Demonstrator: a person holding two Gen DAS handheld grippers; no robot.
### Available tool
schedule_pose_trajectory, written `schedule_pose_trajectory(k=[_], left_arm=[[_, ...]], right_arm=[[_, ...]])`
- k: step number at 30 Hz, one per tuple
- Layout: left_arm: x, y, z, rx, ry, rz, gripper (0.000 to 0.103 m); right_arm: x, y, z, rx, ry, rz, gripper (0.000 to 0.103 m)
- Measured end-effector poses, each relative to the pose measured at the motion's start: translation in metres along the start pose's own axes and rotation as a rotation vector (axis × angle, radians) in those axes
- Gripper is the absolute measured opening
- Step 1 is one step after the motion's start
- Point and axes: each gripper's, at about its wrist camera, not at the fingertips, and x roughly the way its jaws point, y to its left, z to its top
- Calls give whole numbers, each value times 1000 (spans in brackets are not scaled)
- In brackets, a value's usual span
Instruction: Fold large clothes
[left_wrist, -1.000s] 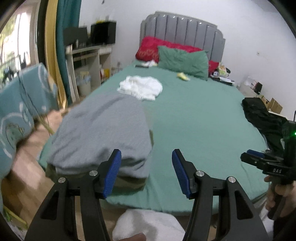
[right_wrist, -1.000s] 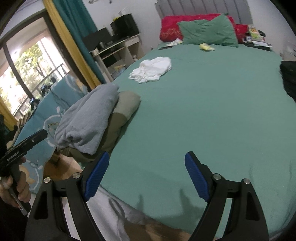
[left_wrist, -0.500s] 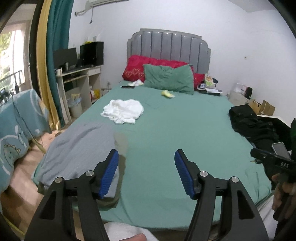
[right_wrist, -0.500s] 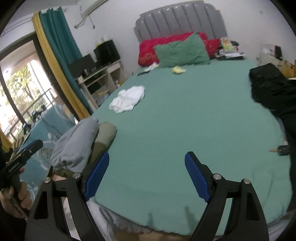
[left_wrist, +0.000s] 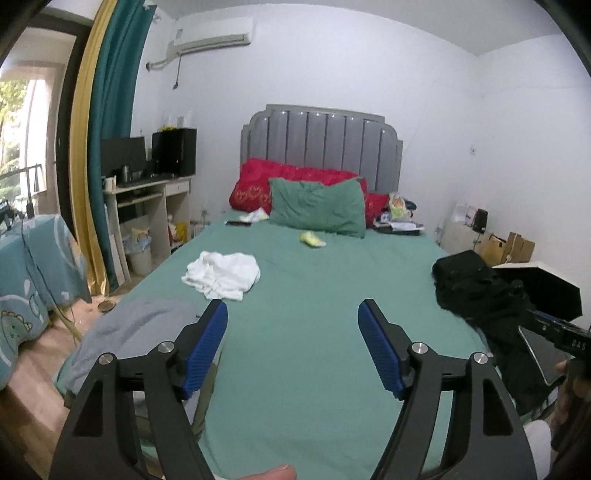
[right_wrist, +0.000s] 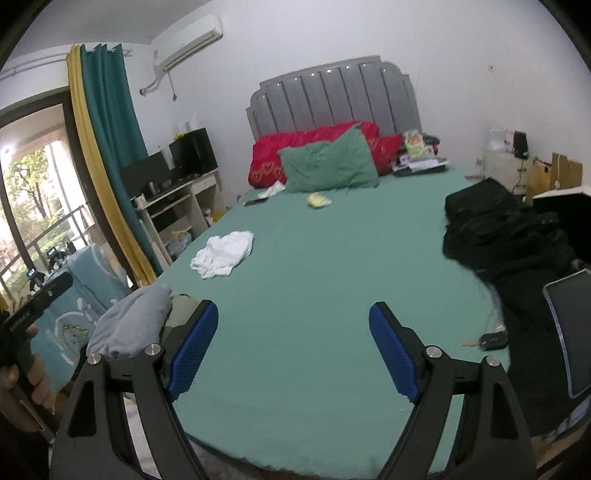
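A folded grey garment (left_wrist: 129, 328) lies on an olive one at the near left corner of the green bed (left_wrist: 314, 302); it also shows in the right wrist view (right_wrist: 133, 321). A crumpled white garment (left_wrist: 221, 275) lies mid-left on the bed, also in the right wrist view (right_wrist: 223, 253). A black pile of clothes (left_wrist: 476, 288) sits at the bed's right edge, also in the right wrist view (right_wrist: 495, 225). My left gripper (left_wrist: 291, 350) is open and empty above the bed's foot. My right gripper (right_wrist: 293, 347) is open and empty too.
Red and green pillows (left_wrist: 314, 206) lie at the grey headboard. A small yellow item (left_wrist: 312, 239) lies near them. A desk (left_wrist: 147, 206) and curtains stand at left, boxes (left_wrist: 509, 247) at right. A tablet (right_wrist: 570, 332) lies near the black pile.
Both grippers have risen and pulled back from the grey folded garment. The views now take in the whole bed and room. Both grippers stay open.
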Motion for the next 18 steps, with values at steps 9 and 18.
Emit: schedule_pose_trajectory(k=[9, 18], left_arm=[[-37, -24, 19, -7, -60, 13, 78], [-70, -34, 26, -35, -100, 4, 79]], right_arm=[[-46, 4, 16, -54, -81, -15, 84], [-86, 18, 27, -112, -192, 19, 97]])
